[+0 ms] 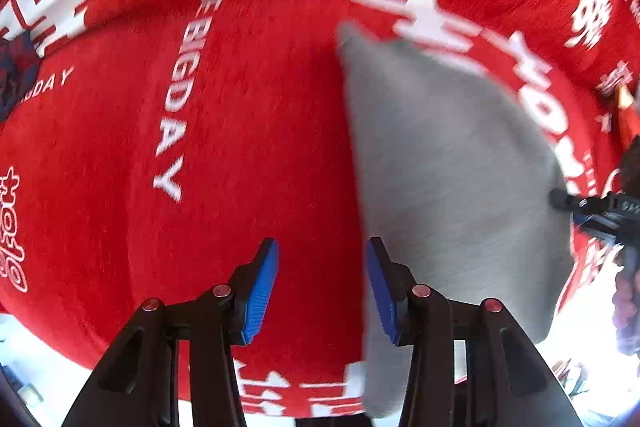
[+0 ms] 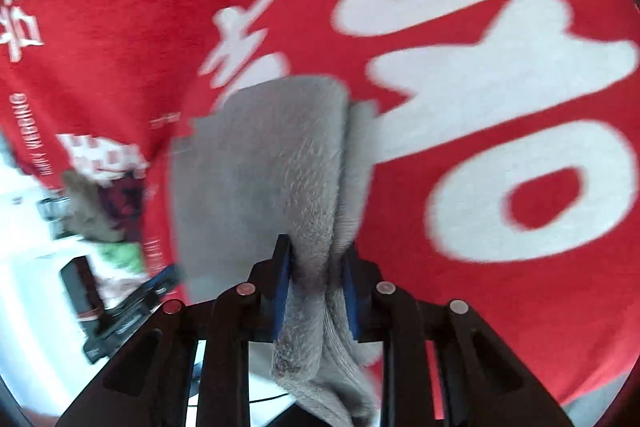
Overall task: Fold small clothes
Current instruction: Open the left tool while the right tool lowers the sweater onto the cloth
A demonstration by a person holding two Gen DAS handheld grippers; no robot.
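Observation:
A grey fleecy cloth lies on a red tablecloth with white lettering. My left gripper points straight down beside the cloth's left edge. It is open, its blue pads apart with only red tablecloth between them, and the right pad overlaps the cloth's border. At the cloth's right side, my right gripper's black finger reaches in. In the right wrist view, my right gripper is shut on a bunched fold of the grey cloth, which hangs down past the pads and spreads out ahead.
A dark patterned garment lies at the left edge of the red tablecloth. More clothes are heaped near the table's edge, with a white floor beyond. The picture is blurred by motion.

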